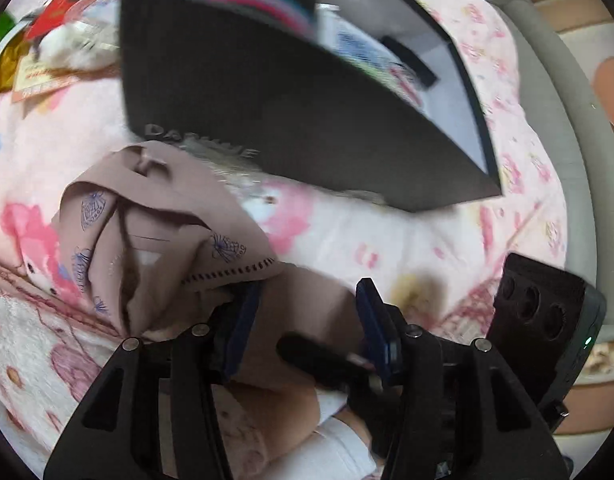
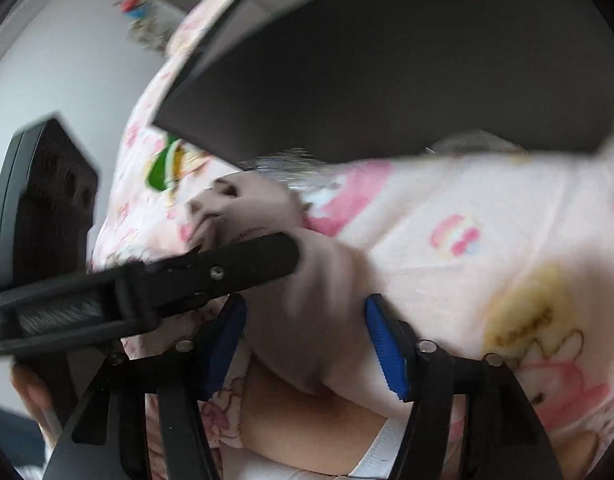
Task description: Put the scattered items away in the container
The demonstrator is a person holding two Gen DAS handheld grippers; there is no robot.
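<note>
A mauve cloth (image 1: 155,236) with blue embroidered shells lies crumpled on the pink blanket, just in front of a black box (image 1: 291,120) that holds several flat items. My left gripper (image 1: 307,292) is open with the cloth's edge between its blue pads. In the right wrist view the same cloth (image 2: 307,292) lies between the open blue pads of my right gripper (image 2: 307,312). The left gripper's black finger (image 2: 211,272) crosses the view at the left. The box's dark wall (image 2: 387,80) fills the top.
The pink cartoon-print blanket (image 1: 387,248) covers the surface. A red and white plush toy and a card (image 1: 55,44) lie left of the box. A green and yellow item (image 2: 165,168) lies beside the box. The person's leg (image 2: 307,432) shows below the grippers.
</note>
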